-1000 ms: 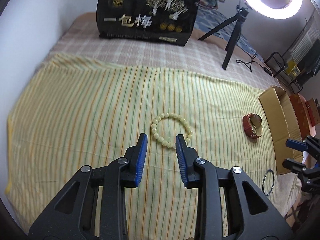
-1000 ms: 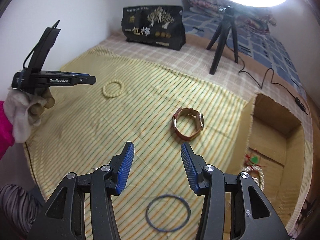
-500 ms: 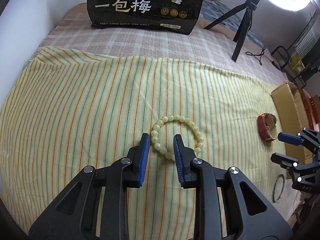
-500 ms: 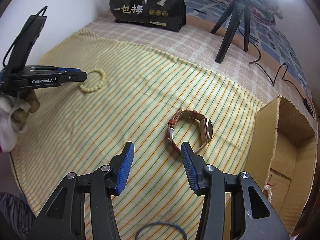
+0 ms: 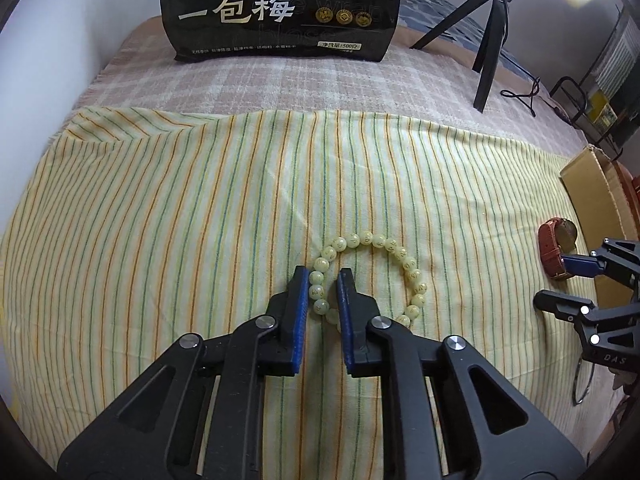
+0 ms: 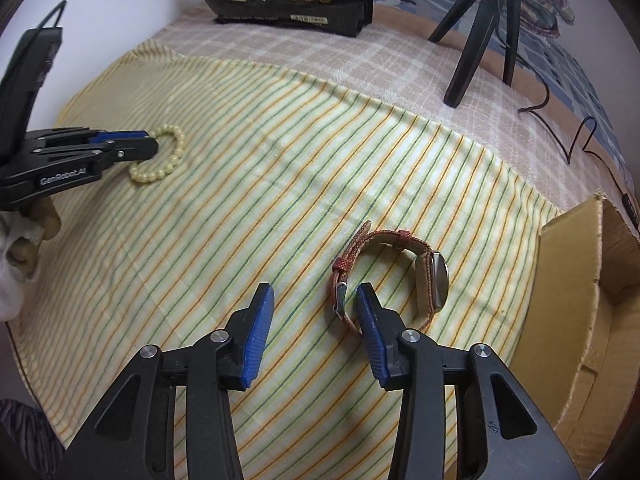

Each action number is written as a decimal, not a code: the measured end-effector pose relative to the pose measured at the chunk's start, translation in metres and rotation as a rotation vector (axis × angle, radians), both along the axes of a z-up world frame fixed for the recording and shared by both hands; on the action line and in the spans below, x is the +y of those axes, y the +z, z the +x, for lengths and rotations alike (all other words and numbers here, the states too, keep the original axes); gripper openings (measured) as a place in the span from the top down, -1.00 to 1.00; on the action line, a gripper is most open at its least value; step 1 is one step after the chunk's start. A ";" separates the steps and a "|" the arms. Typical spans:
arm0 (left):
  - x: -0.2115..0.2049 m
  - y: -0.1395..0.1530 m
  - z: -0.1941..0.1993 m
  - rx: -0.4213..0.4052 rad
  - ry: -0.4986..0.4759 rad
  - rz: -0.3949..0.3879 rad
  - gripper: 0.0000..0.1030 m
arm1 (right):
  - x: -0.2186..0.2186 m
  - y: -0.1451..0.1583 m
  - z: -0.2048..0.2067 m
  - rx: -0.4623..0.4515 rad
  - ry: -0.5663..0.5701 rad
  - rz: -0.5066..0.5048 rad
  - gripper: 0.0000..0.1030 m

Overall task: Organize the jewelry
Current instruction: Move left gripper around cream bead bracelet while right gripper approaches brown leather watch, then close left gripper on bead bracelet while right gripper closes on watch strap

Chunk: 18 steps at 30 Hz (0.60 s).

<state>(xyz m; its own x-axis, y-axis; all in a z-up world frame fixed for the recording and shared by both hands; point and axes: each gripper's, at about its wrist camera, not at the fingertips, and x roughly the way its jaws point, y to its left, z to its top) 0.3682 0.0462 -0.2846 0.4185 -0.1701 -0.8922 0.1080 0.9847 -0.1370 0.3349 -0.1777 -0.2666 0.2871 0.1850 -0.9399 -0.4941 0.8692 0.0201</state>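
Observation:
A pale yellow bead bracelet [image 5: 404,258] lies on the striped cloth [image 5: 160,240]. My left gripper [image 5: 323,274] points down onto its left side, jaws closing, with a few beads pinched between the blue pads. The right wrist view shows the same grip at the bracelet [image 6: 176,148]. A watch with a red-brown strap [image 6: 400,236] lies on its side near the cardboard box [image 6: 568,264]. My right gripper [image 6: 314,292] hovers just above it, jaws closing. The buckle end of the strap is between the fingers, next to the right finger [image 6: 366,308], and not pressed.
A thin dark ring [image 5: 578,384] lies near the cloth's right edge. A black printed bag [image 5: 280,12] and a tripod [image 5: 488,40] with a ring light stand at the back. A gloved hand [image 6: 16,240] holds the left gripper.
Both grippers sank toward the cloth. The left jaws narrowed around the bracelet's left side. The right gripper moved up to the watch and its jaws narrowed slightly.

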 end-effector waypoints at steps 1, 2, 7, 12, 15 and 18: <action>0.000 0.000 0.000 -0.002 0.002 -0.001 0.82 | -0.001 -0.001 0.002 0.002 -0.004 0.005 0.23; 0.000 -0.001 0.001 -0.003 0.005 -0.004 0.85 | 0.000 -0.001 0.003 0.004 -0.008 0.009 0.25; 0.002 -0.001 0.001 -0.006 0.015 -0.012 0.89 | -0.004 -0.002 0.008 0.002 -0.033 0.024 0.67; 0.003 0.002 -0.003 -0.012 0.026 -0.016 0.89 | -0.010 0.000 0.008 -0.003 -0.056 0.039 0.86; 0.004 0.005 -0.008 -0.016 0.031 -0.021 0.89 | -0.013 0.002 0.004 -0.011 -0.064 0.048 0.87; 0.005 0.011 -0.013 -0.024 0.032 -0.025 0.90 | -0.017 0.007 -0.001 -0.012 -0.064 0.081 0.87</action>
<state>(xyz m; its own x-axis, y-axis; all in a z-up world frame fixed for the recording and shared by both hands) 0.3552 0.0513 -0.2740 0.4457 -0.1785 -0.8772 0.0798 0.9839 -0.1596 0.3336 -0.1948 -0.2596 0.3117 0.2412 -0.9191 -0.4384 0.8947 0.0862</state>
